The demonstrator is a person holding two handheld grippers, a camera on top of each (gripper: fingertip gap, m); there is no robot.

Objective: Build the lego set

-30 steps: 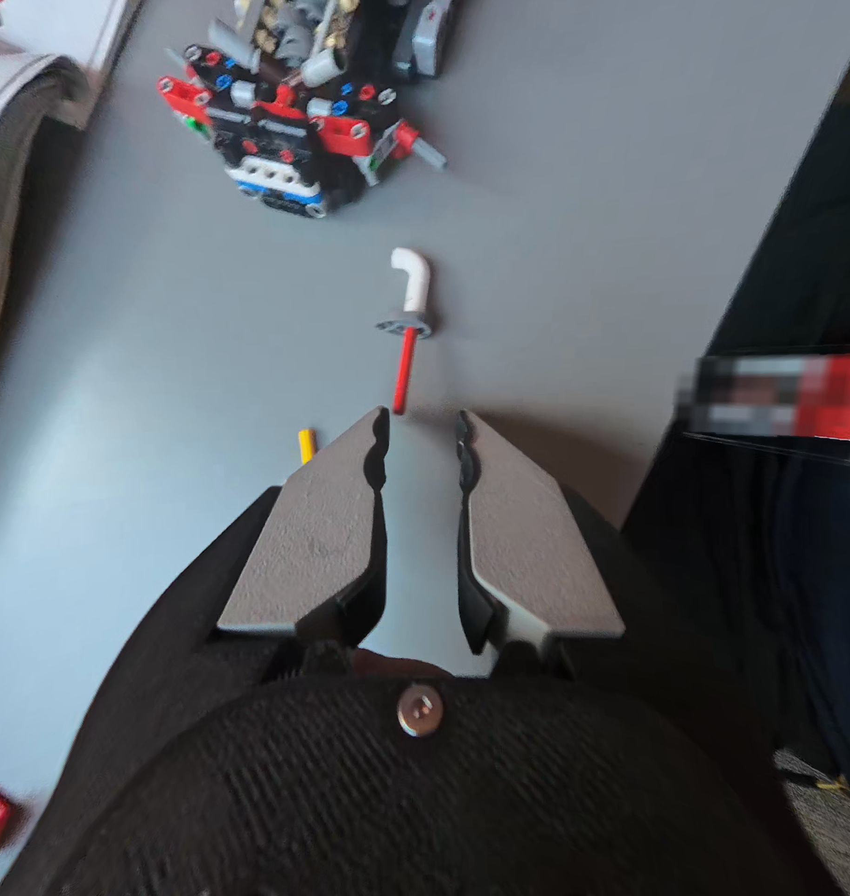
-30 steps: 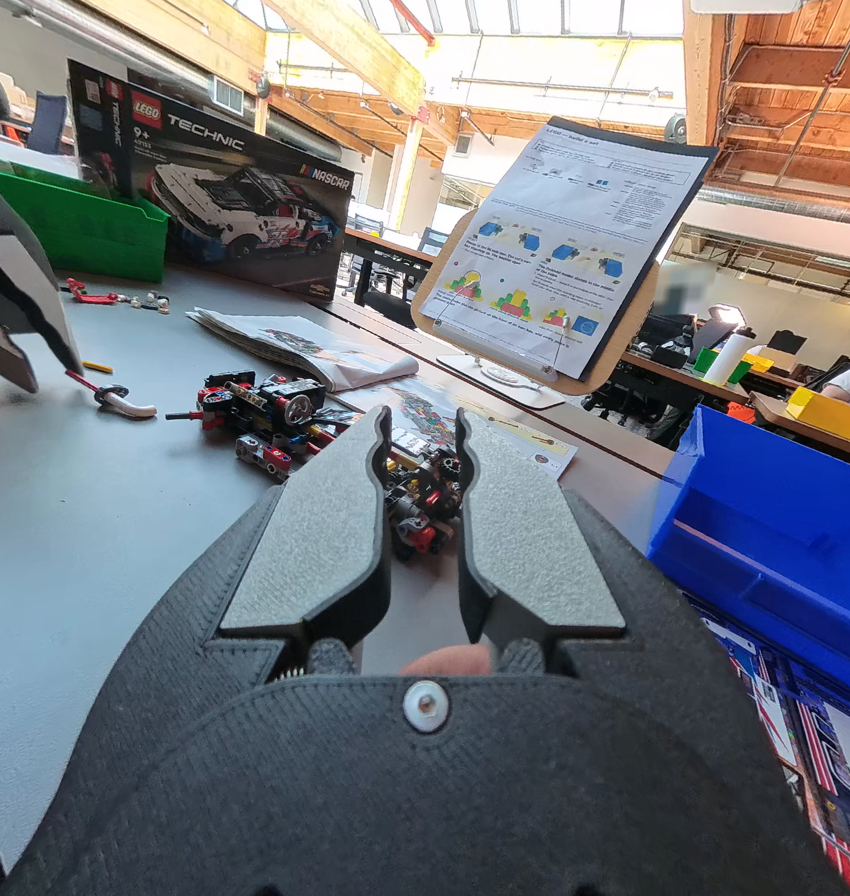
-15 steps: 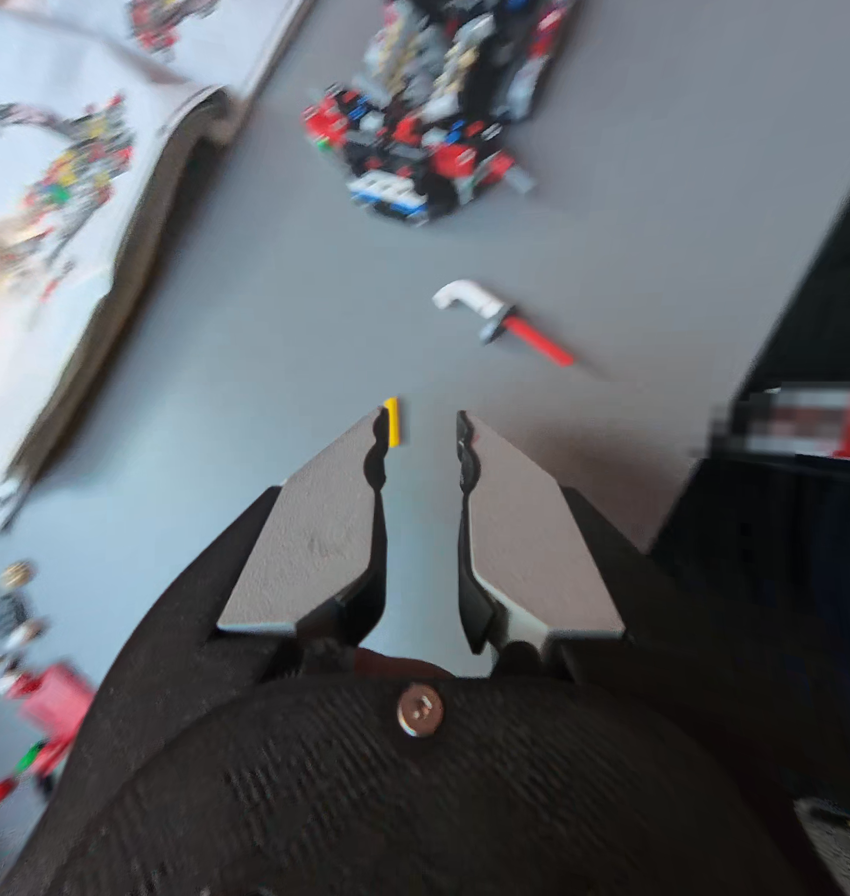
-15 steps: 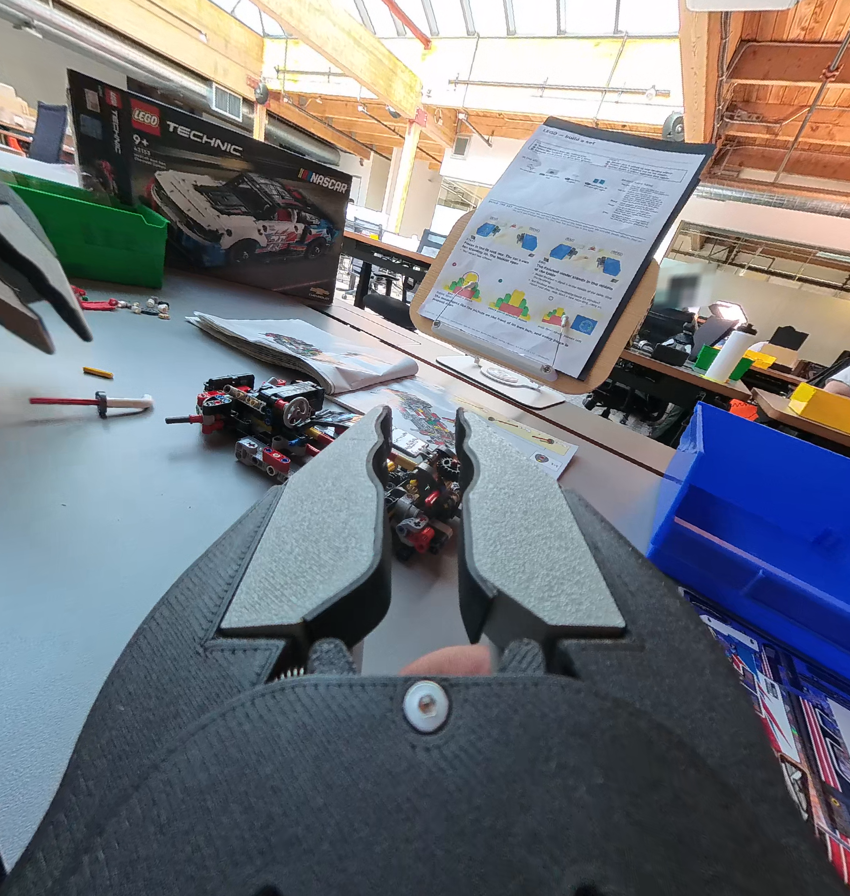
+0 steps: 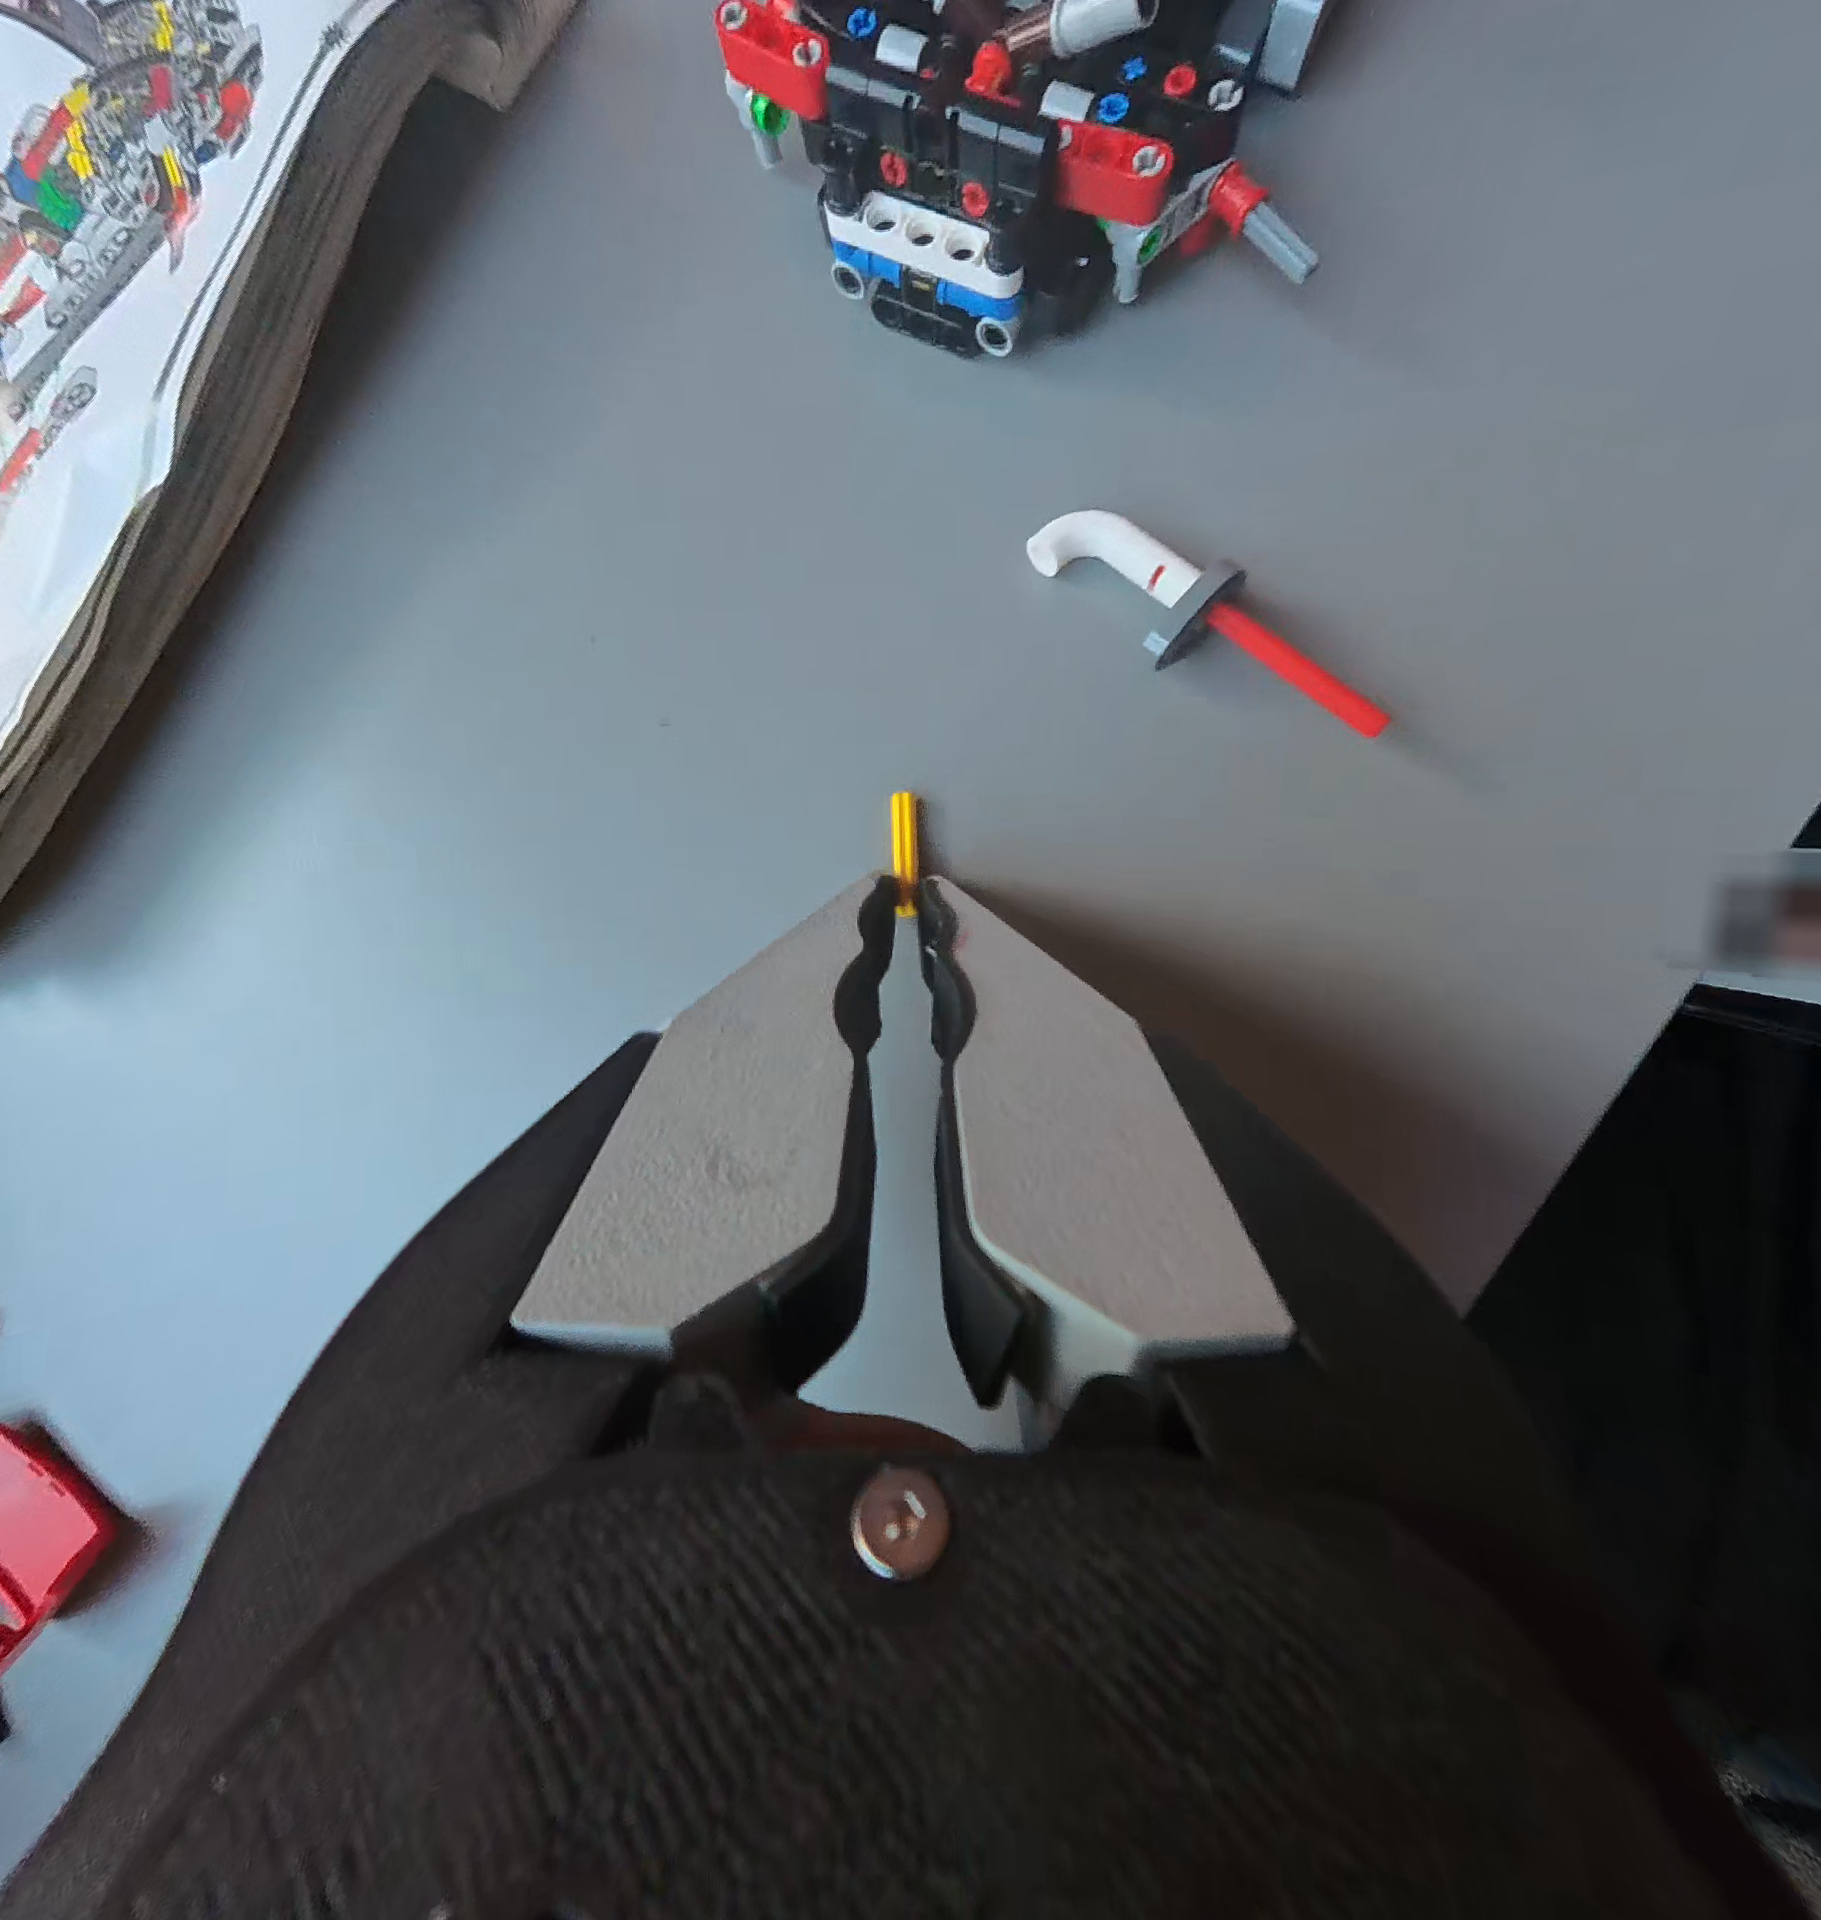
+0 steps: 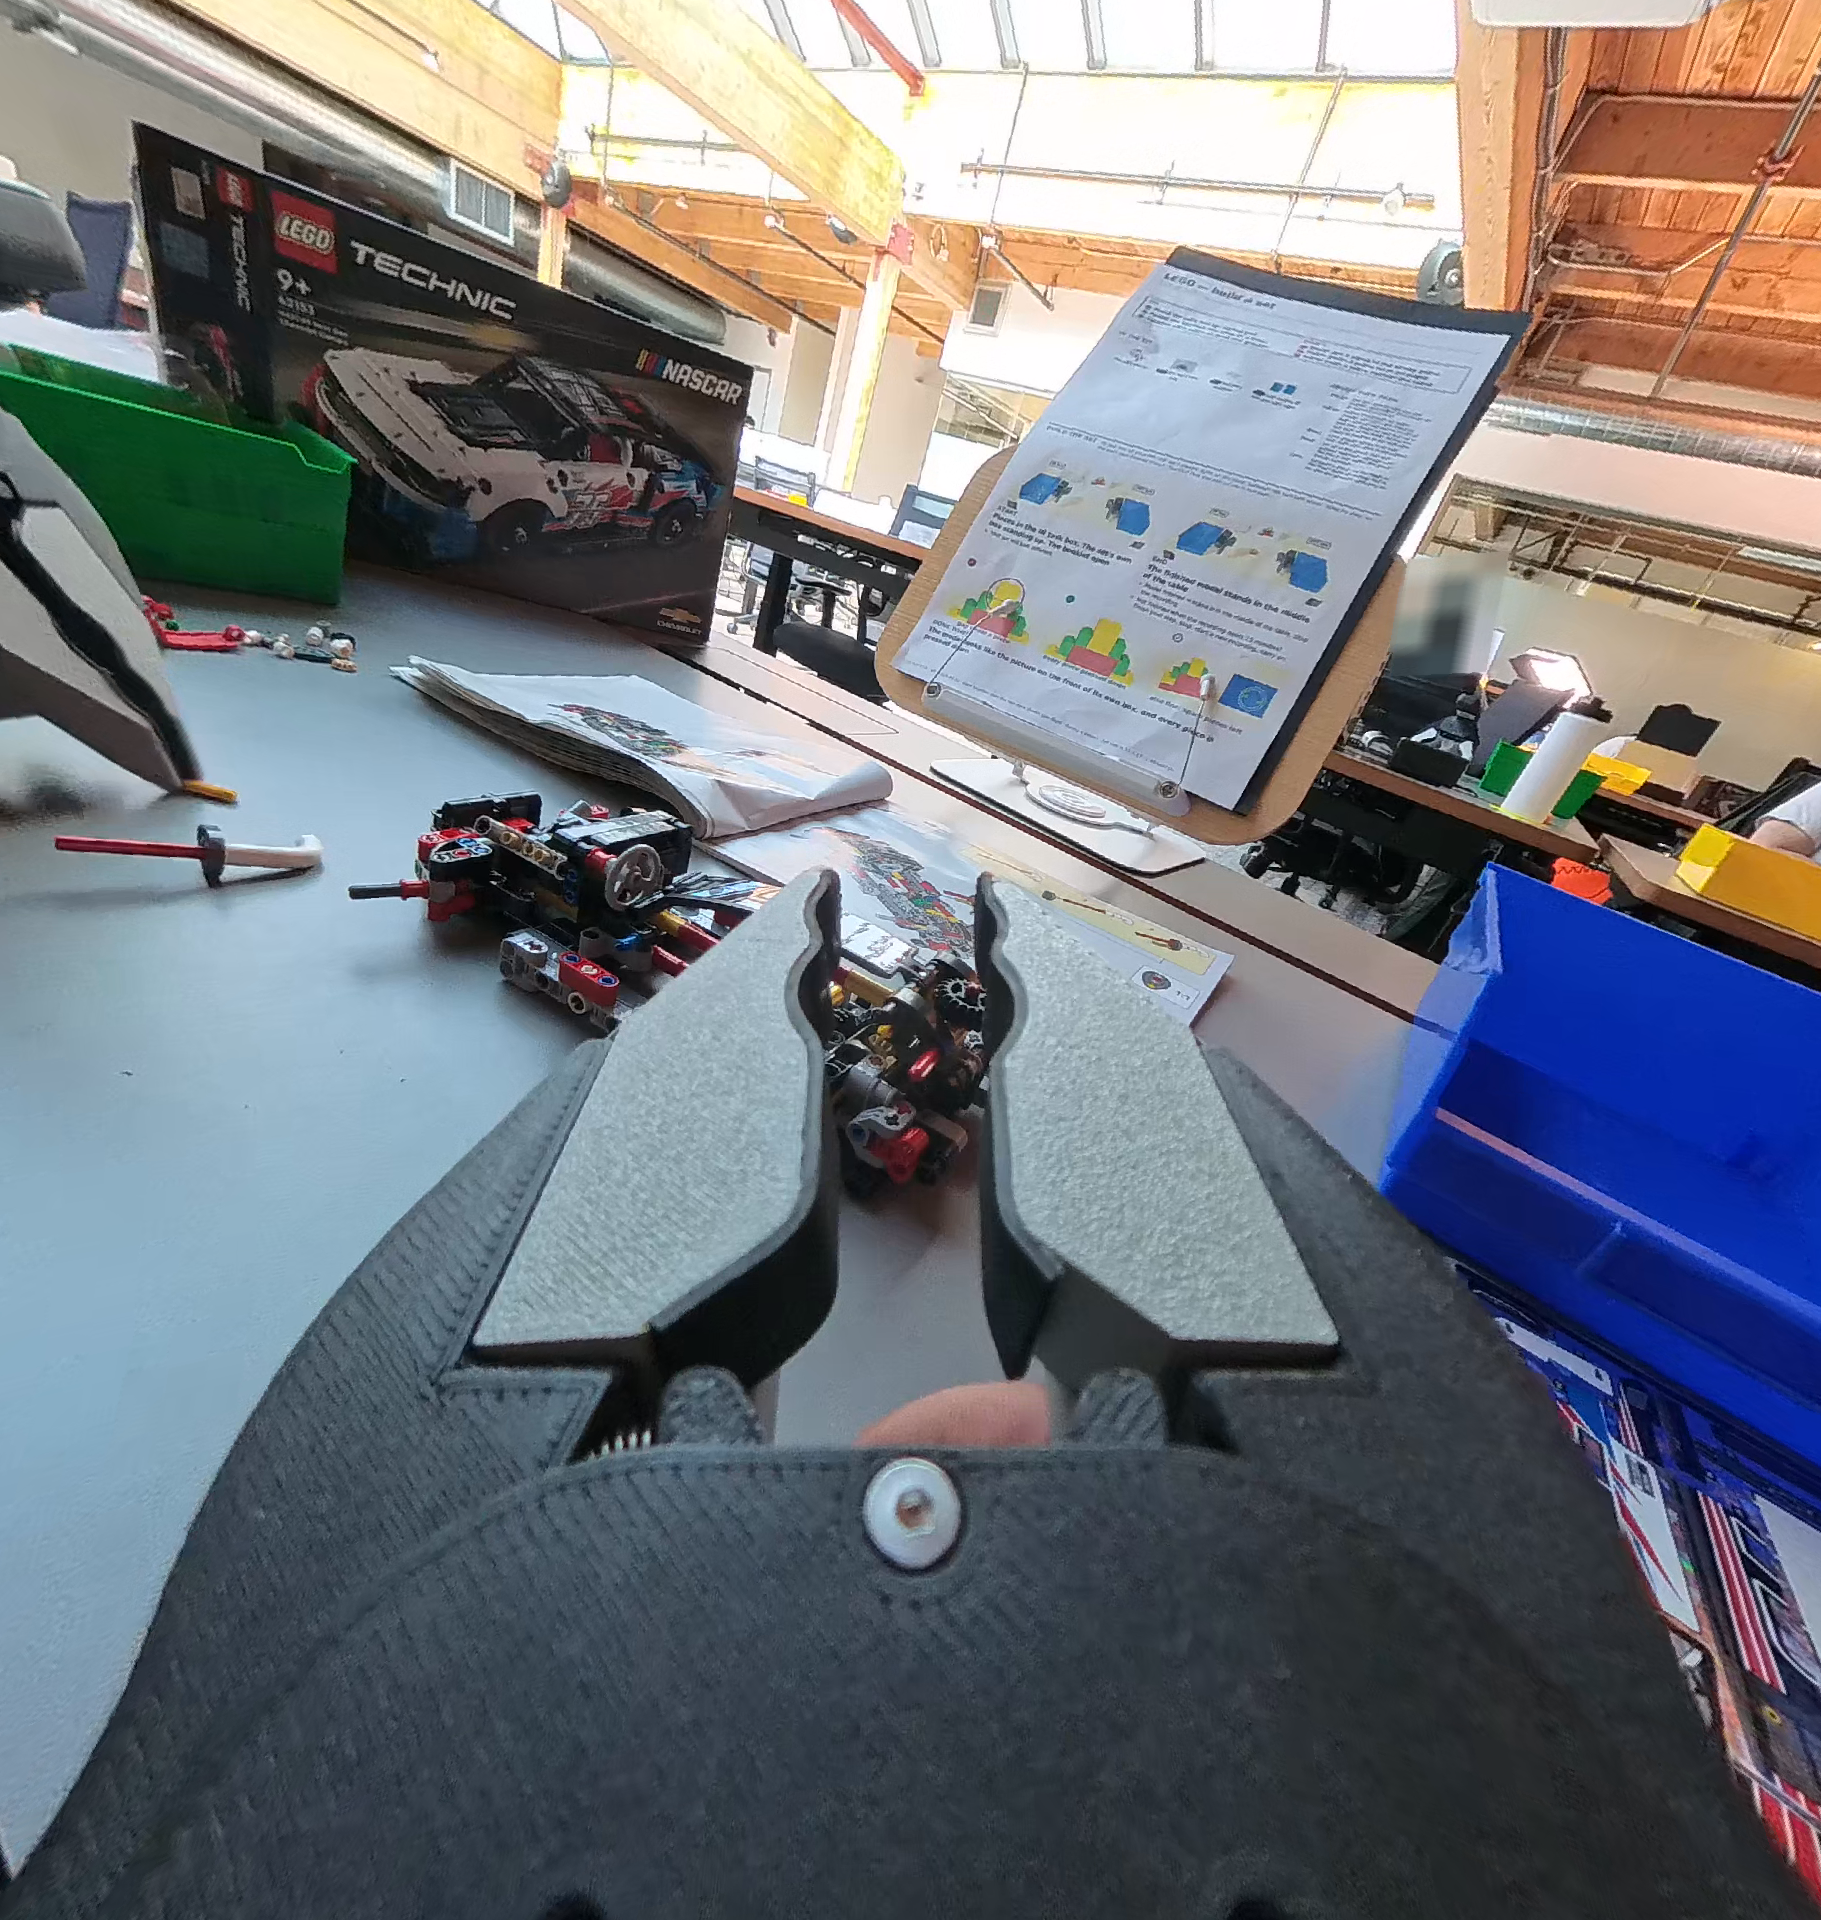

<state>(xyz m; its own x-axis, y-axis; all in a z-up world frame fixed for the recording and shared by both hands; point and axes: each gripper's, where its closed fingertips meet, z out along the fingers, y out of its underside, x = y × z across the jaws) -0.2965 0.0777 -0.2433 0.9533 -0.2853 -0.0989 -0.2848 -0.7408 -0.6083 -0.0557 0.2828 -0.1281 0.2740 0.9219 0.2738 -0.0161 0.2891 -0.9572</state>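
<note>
Left hand-held gripper (image 5: 904, 900), spread before, now pinching thin yellow axle (image 5: 902, 836); right (image 6: 906, 914) spread.

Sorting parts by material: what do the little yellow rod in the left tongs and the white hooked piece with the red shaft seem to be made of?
The yellow rod, pinched at one end by the left tongs, looks like glossy moulded plastic: even colour, lengthwise ridges. The white hooked piece and red shaft look like smooth plastic too, with a grey collar between; probably hard, though rubbery cannot be excluded.

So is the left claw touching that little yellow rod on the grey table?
Touching. In the left wrist view the left claw has its fingertips closed on the near end of the yellow rod, no gap showing.
</note>
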